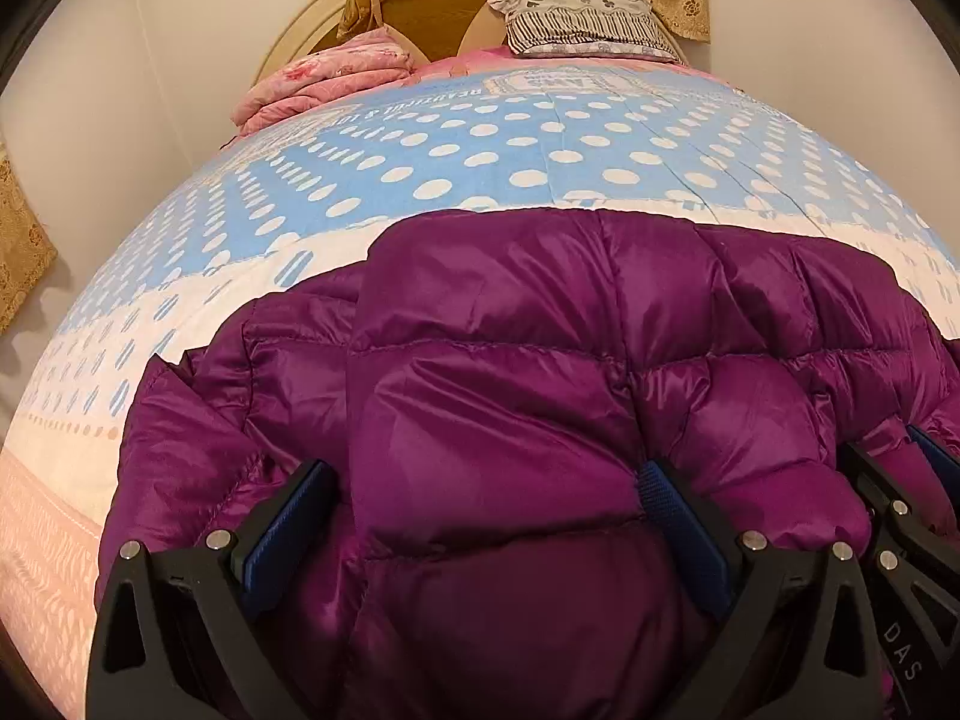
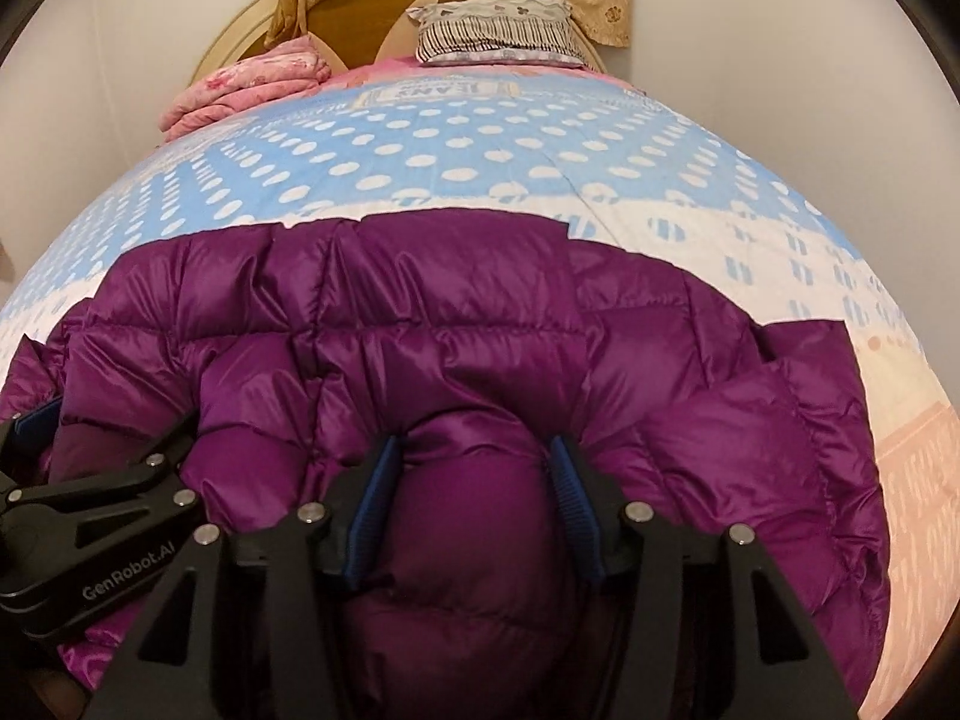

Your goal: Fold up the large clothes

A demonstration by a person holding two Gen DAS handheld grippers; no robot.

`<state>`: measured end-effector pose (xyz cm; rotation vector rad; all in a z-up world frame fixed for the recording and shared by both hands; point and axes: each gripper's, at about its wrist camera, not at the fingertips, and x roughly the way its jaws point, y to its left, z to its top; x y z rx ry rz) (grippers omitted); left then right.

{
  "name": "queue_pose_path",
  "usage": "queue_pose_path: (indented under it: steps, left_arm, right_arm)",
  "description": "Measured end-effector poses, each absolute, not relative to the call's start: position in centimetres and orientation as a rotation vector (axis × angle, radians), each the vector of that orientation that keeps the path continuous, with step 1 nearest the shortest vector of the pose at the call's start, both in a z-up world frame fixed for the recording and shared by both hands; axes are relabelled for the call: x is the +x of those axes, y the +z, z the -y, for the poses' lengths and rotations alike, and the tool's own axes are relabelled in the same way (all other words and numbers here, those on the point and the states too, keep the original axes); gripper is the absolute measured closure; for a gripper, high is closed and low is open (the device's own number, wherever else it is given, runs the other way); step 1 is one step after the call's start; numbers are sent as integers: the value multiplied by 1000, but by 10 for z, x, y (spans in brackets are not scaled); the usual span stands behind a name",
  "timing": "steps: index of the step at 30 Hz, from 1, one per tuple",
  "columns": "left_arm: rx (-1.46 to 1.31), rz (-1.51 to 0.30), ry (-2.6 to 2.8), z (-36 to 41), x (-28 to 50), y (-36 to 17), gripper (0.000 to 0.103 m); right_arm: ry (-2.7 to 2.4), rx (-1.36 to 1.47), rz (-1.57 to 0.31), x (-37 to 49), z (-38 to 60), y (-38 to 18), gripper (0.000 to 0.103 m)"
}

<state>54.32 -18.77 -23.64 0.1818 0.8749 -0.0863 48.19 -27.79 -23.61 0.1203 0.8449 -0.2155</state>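
Note:
A shiny purple quilted down jacket (image 1: 540, 348) lies spread on the bed, also in the right wrist view (image 2: 456, 324). My left gripper (image 1: 486, 480) has its jaws wide apart, with a thick bulge of the jacket's near edge between the blue pads (image 1: 288, 516). My right gripper (image 2: 474, 456) has its jaws closer together, pressing on a puffy fold of the jacket between its pads (image 2: 369, 516). The two grippers sit side by side at the near edge; each shows in the other's view, the right one (image 1: 900, 516) and the left one (image 2: 90, 510).
The bed is covered by a blue polka-dot and white quilt (image 1: 480, 144) with a pink border (image 1: 42, 564). A folded pink blanket (image 1: 324, 84) and a striped pillow (image 1: 582, 24) lie at the rounded headboard (image 1: 438, 6). White walls flank the bed.

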Motion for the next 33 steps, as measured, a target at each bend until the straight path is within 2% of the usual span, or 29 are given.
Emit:
queue_pose_path:
  steps: [33]
  left_arm:
    - [198, -869, -76, 189, 544, -239, 1]
  right_arm:
    - [-250, 68, -859, 486, 273, -238, 44]
